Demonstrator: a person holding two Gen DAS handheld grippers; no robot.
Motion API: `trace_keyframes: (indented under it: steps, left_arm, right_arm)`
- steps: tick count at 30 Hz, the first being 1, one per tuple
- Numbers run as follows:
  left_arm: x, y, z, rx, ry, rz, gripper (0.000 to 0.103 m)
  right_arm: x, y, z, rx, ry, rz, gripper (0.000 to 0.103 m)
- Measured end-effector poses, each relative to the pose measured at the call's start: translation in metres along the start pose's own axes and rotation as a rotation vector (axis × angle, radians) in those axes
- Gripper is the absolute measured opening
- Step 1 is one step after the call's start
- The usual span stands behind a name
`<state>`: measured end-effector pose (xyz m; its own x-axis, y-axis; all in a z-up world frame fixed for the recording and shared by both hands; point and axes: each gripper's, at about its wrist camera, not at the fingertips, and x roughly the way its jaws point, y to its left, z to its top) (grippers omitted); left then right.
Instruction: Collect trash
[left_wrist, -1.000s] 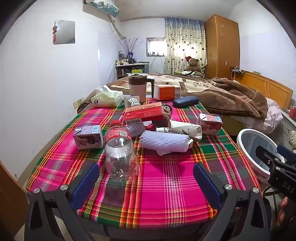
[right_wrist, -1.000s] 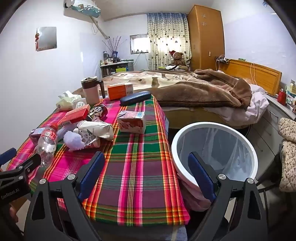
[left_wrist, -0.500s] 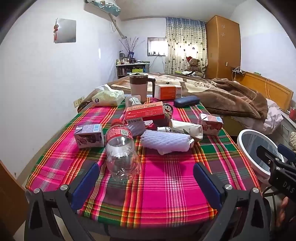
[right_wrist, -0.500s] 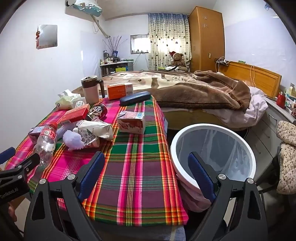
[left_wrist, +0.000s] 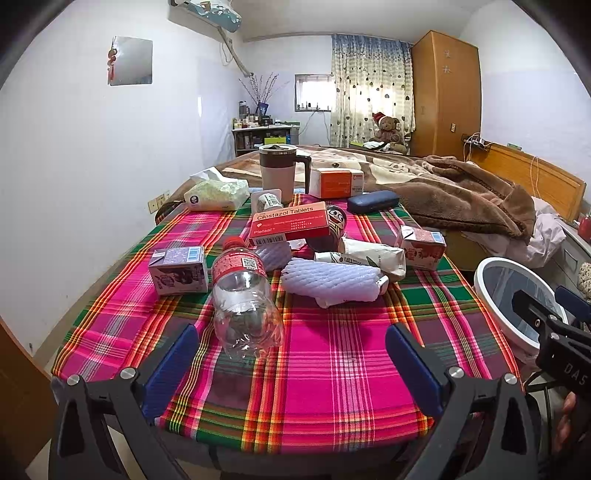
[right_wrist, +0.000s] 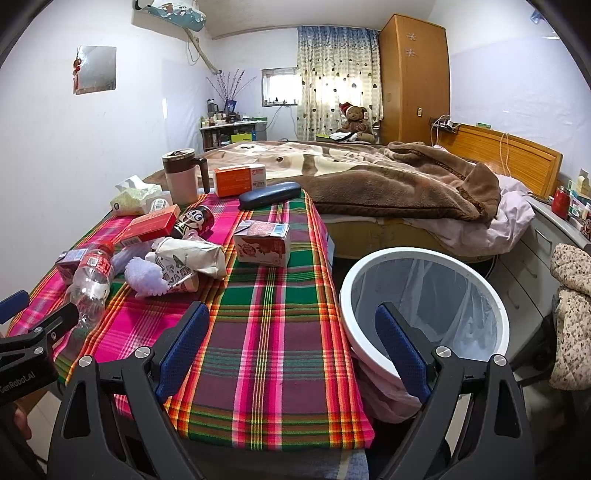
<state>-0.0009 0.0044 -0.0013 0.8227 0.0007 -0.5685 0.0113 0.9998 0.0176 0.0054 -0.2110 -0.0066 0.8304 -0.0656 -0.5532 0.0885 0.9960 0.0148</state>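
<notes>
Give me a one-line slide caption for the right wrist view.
Open right gripper hovers over the plaid table's edge beside the lined white bin; bottle, wrappers and cartons await.

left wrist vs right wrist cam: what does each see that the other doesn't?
Left wrist only: the purple carton's full face and the readable label on the red tablet box; the open left hand-held gripper frames the bottle's base.

Right wrist only: the inside of the white bin with its liner, beside the table's right edge, and the red jar on the dresser; the open right hand-held gripper is empty.

Both: plastic bottle, foam net sleeve, crumpled paper bag, pink carton, mug, glasses case.
</notes>
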Motion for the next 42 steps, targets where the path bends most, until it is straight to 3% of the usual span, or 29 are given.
trace_keyframes:
  steps: [42]
  left_arm:
    - [-0.0016,0.0038,0.0013,-0.008,-0.002,0.006,0.103]
  right_arm:
    - [-0.0007,-0.0001,0.0025,-0.009,-0.001,-0.003,0.093]
